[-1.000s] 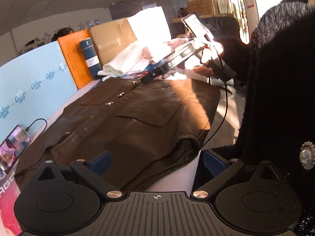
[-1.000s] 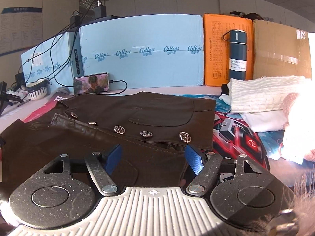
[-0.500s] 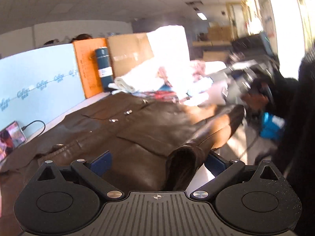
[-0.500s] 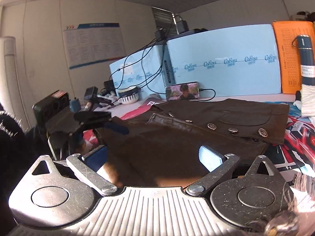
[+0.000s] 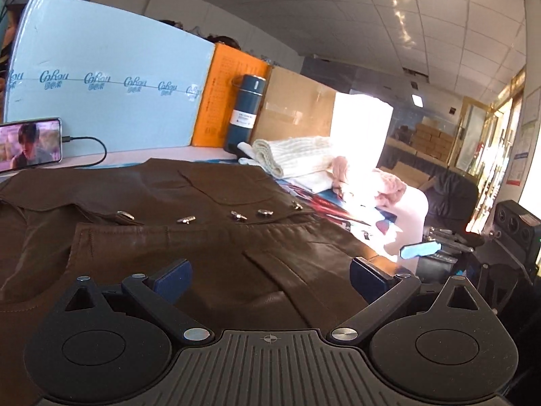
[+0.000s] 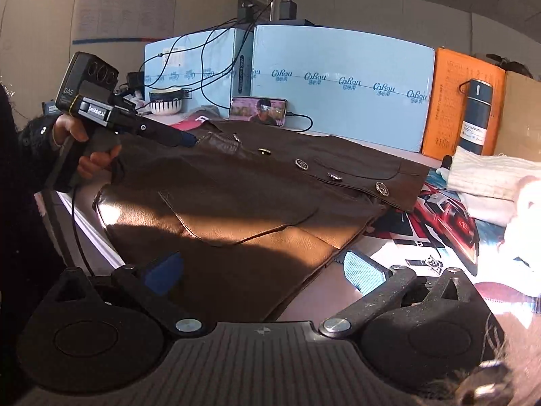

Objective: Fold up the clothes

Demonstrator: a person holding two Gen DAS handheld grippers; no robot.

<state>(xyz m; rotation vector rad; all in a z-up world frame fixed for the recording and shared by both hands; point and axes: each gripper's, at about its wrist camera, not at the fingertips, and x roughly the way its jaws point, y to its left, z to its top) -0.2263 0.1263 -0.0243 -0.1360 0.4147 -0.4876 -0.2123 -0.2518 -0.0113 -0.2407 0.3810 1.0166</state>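
Gaping wide over the cloth, the left tool [image 5: 268, 275] holds nothing; its blue pads [image 5: 170, 279] stand well apart above the brown leather jacket [image 5: 209, 233]. This jacket lies flat on the surface [image 6: 436, 257], long axis running left to right before the tool, with its row of metal buttons [image 5: 238, 216] along that line and its hem toward the right. The right tool [image 6: 263, 270] is likewise wide open and empty, hovering at the jacket's hem corner. Beyond the jacket stand a phone [image 6: 258, 111] and a dark flask [image 6: 476, 116].
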